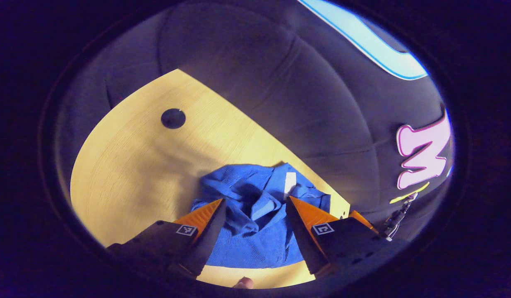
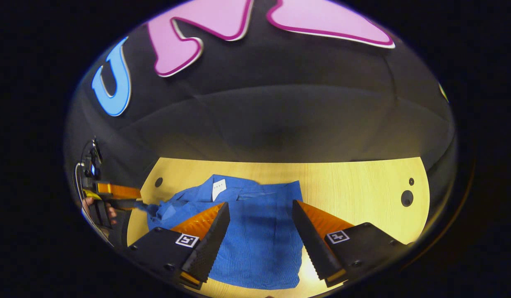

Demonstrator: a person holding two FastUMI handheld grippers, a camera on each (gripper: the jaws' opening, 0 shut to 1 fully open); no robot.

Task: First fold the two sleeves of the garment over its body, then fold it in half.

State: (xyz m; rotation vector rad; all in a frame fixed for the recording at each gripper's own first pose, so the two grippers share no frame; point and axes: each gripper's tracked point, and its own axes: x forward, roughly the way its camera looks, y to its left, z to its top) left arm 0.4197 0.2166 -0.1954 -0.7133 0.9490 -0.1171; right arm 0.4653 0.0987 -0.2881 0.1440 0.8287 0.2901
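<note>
Garment [image 2: 255, 231]: one, blue, lying on one wooden table [image 2: 354, 186], one sleeve bunched over its body. One white neck label [image 2: 218, 188], print unreadable. Left gripper [image 1: 255, 203] and right gripper [image 2: 259, 205]: jaws apart above the cloth, gripping nothing.

From the left gripper view, I have the blue knitted garment [image 1: 255, 231] lying on the pale wooden table [image 1: 127, 174] directly ahead of my left gripper [image 1: 255, 203], spread between and beyond its two parted fingers. A bunched fold of cloth sits just past the left finger's tip, and the small white neck label [image 1: 289, 182] lies just above the right finger's tip. The round dark hole in the tabletop [image 1: 173, 118] is well beyond the left finger. In the right gripper view, my right gripper [image 2: 259, 207] has the garment's flat body between its parted fingers, the label beyond the left finger, and the left gripper far off left, at the garment's edge.
</note>
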